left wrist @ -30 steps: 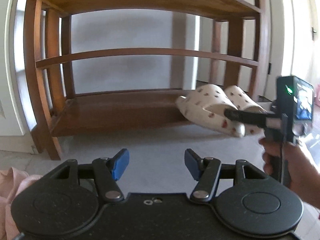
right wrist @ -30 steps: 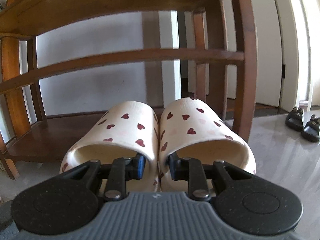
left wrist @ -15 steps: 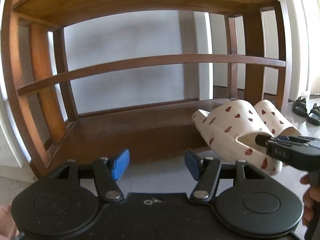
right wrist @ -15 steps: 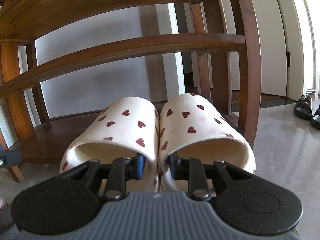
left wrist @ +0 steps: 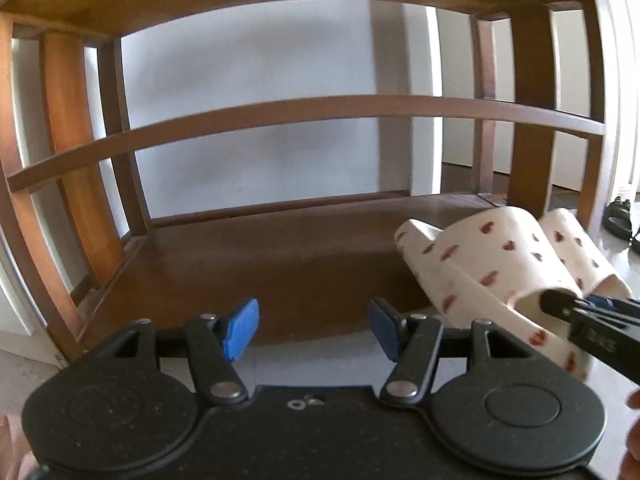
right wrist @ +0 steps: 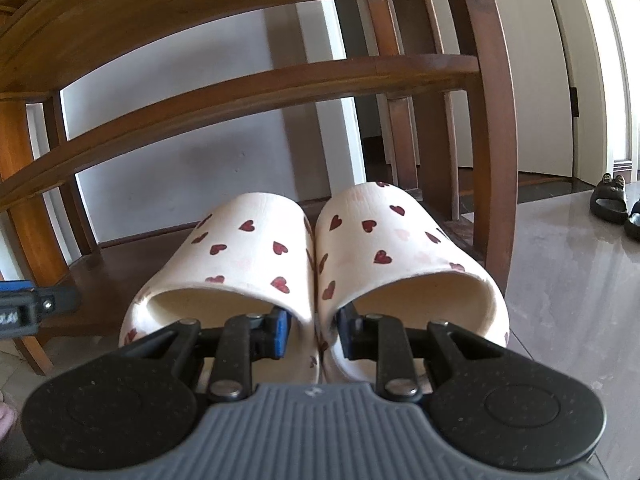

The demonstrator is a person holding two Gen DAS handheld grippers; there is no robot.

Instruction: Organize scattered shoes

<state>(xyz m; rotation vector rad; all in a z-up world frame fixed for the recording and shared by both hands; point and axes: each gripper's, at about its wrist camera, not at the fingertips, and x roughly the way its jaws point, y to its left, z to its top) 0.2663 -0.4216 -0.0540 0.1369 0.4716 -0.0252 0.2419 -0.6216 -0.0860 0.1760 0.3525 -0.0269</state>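
Heart-print slippers held at the shoe rack

Your right tongs (right wrist: pixel 311 332) pinch the paired slippers (right wrist: pixel 280 252) by their touching inner walls, at the bottom shelf's (left wrist: pixel 248 264) four o'clock corner; your left tongs (left wrist: pixel 314 326) gape wide, holding nothing.

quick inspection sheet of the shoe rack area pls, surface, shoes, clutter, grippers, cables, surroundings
surface: wooden shoe rack, its bottom shelf bare on the left and in the middle; grey tiled floor in front.
job's things: pair of heart slippers, side by side, toes pointing into the rack at its right end; black sandals on the floor further right.
clutter: pink fabric at the left wrist view's lower left edge, too little shown to identify.
grippers: right gripper pinches the two slippers' inner walls together; left gripper open, nothing between its jaws.
cables: nothing seen.
surroundings: white wall behind the rack, pale doors to the right.
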